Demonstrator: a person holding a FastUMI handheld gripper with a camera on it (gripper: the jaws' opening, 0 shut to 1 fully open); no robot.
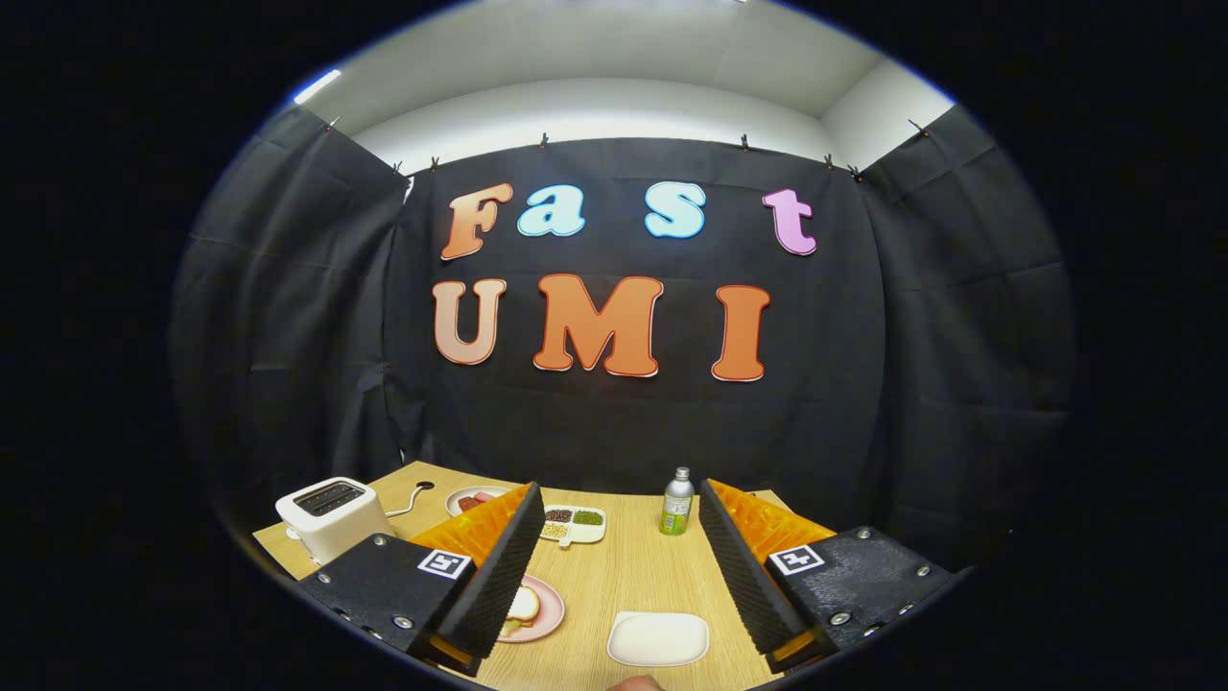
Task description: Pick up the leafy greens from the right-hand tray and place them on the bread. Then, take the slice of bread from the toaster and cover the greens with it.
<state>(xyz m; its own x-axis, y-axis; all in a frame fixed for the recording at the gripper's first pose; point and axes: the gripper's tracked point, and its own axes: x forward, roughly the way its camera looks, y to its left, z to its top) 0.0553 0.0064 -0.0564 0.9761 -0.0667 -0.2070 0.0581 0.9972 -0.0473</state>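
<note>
Wooden table [614,576] | fingers [619,537] wide, empty | sandwich [523,609] on pink plate [547,614]

Staged recording booth, dressed up as a kitchen counter. Black cloth wall [624,422] clipped up all round under a plain white ceiling [595,48]. Wooden table [614,566] set with toaster [331,516], divided snack dish [573,523], bottle [676,503].

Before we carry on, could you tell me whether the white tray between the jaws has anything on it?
Empty: the white tray shows a bare surface, with no greens on it. The gripper is open, jaws wide apart, holding nothing.
</note>
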